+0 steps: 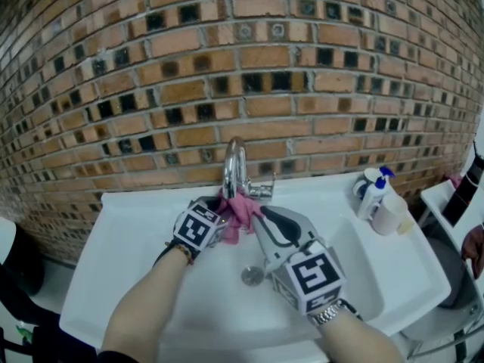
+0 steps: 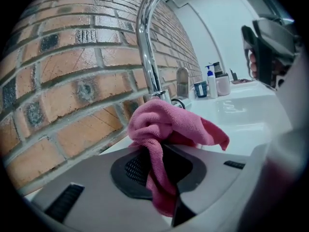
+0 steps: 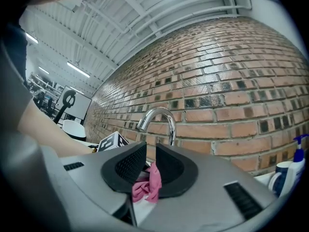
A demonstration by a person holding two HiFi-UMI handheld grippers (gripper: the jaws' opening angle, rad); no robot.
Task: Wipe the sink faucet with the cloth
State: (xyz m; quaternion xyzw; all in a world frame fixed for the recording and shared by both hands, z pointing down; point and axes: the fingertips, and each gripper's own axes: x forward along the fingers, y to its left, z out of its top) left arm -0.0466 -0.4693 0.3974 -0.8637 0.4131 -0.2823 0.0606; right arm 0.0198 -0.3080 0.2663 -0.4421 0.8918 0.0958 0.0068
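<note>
Pink cloth (image 1: 240, 216), silver faucet (image 1: 235, 165), white sink (image 1: 136, 278), reddish bricks (image 1: 227, 66).

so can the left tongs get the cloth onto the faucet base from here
Probably yes: the left tongs hold the cloth right beside the faucet base, with nothing between. The right tongs pinch the cloth's other side.

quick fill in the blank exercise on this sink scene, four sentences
1. The cloth is ___ in colour.
2. The wall behind the faucet is made of ___.
3. The left gripper is shut on the ___.
4. In the head view, the bottles stand on the ___ side of the sink.

Missing words: pink; brick; cloth; right
</note>
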